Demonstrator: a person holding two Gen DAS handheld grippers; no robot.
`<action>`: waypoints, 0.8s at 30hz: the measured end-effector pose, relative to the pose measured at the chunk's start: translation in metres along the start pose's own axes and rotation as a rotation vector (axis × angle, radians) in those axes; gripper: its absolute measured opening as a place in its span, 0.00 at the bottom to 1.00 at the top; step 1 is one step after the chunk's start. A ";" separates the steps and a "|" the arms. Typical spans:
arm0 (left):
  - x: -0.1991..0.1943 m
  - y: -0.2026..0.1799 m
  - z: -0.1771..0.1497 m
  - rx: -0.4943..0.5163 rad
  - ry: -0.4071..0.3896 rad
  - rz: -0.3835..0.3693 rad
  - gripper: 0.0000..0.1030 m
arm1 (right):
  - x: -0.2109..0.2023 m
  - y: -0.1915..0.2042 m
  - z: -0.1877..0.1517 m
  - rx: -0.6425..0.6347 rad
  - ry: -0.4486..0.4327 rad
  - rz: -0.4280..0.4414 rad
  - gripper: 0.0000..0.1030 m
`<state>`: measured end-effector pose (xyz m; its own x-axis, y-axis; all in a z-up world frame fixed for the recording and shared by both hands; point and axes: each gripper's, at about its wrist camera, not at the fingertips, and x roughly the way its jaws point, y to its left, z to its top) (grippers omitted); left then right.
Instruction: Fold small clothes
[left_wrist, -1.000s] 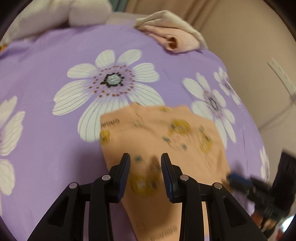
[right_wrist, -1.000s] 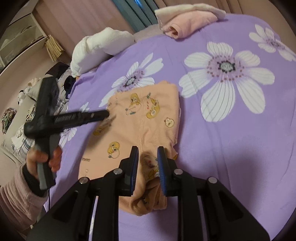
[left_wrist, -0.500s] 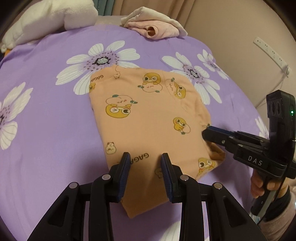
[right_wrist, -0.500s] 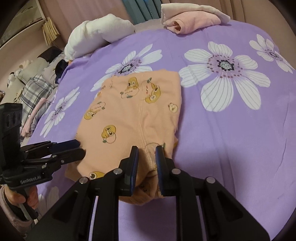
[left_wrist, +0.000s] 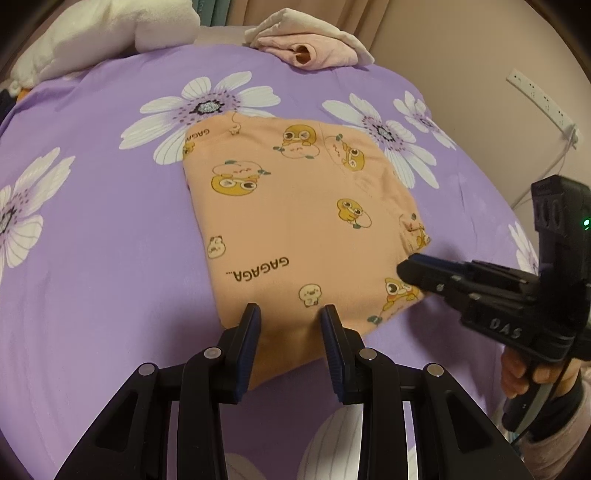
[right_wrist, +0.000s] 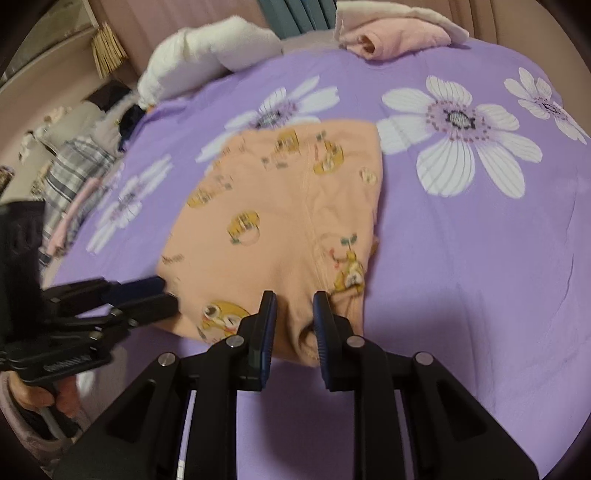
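A small peach garment (left_wrist: 295, 218) printed with yellow ducks lies flat and folded on the purple flowered bedsheet (left_wrist: 92, 258). It also shows in the right wrist view (right_wrist: 288, 221). My left gripper (left_wrist: 290, 314) is open, its fingers over the garment's near edge, holding nothing. My right gripper (right_wrist: 294, 299) is open above the garment's near right corner, holding nothing. The right gripper also shows in the left wrist view (left_wrist: 417, 267) at the garment's right corner. The left gripper shows in the right wrist view (right_wrist: 162, 295) at the garment's left edge.
Folded pink and cream clothes (left_wrist: 314, 48) lie at the bed's far edge. A white pillow (left_wrist: 110, 33) lies at the far left. A wall with a power strip (left_wrist: 539, 99) is on the right. Plaid and pink clothes (right_wrist: 74, 184) lie left of the bed.
Both grippers have drawn back towards the near side of the garment. The right gripper's jaws have opened wider. The garment lies flat and still.
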<state>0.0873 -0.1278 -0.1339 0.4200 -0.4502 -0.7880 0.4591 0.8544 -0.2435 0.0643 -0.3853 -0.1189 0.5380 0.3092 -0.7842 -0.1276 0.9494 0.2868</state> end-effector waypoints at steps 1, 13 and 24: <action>0.000 0.000 -0.001 -0.001 0.002 -0.002 0.31 | 0.001 0.000 -0.002 0.000 0.006 -0.006 0.20; -0.014 0.006 -0.011 -0.038 0.022 -0.002 0.31 | -0.026 -0.008 -0.013 0.055 -0.011 0.055 0.38; -0.023 0.023 -0.008 -0.118 0.011 -0.023 0.48 | -0.039 -0.020 -0.013 0.146 -0.038 0.096 0.52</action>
<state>0.0822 -0.0954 -0.1265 0.4015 -0.4682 -0.7872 0.3731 0.8685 -0.3263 0.0352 -0.4154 -0.1009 0.5609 0.3934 -0.7284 -0.0594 0.8967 0.4386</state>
